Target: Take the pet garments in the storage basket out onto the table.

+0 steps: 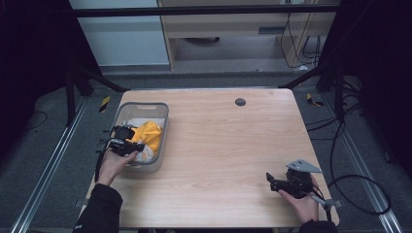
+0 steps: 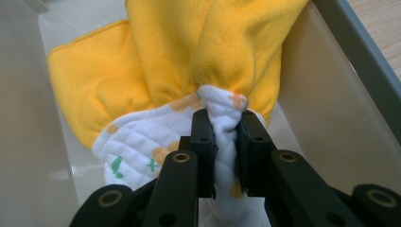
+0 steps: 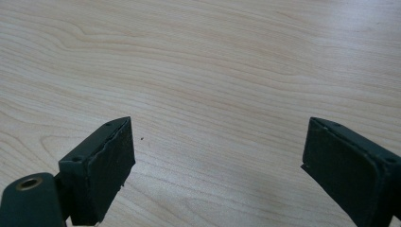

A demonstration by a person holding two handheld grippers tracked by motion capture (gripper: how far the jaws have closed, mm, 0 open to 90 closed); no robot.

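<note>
I have my left gripper (image 2: 222,142) down in the grey bin (image 1: 163,111), which sits on the wooden table (image 1: 223,141) at about 9 o'clock, and its jaws are pinched tight on a fold of cloth (image 2: 222,120). The cloth is yellow on one side and white and quilted with little orange and green marks on the other, and it lies bunched in the bin. I think it is soft, light and floppy, so it will sag and hang down when I lift it. It will not break. I think the fold I hold is a fair spot, but a thin pinch could slip, so a thicker bunch or the sewn edge would be safer. My right gripper (image 3: 217,165) hangs near the table at about 4 o'clock, jaws wide apart, holding nothing
</note>
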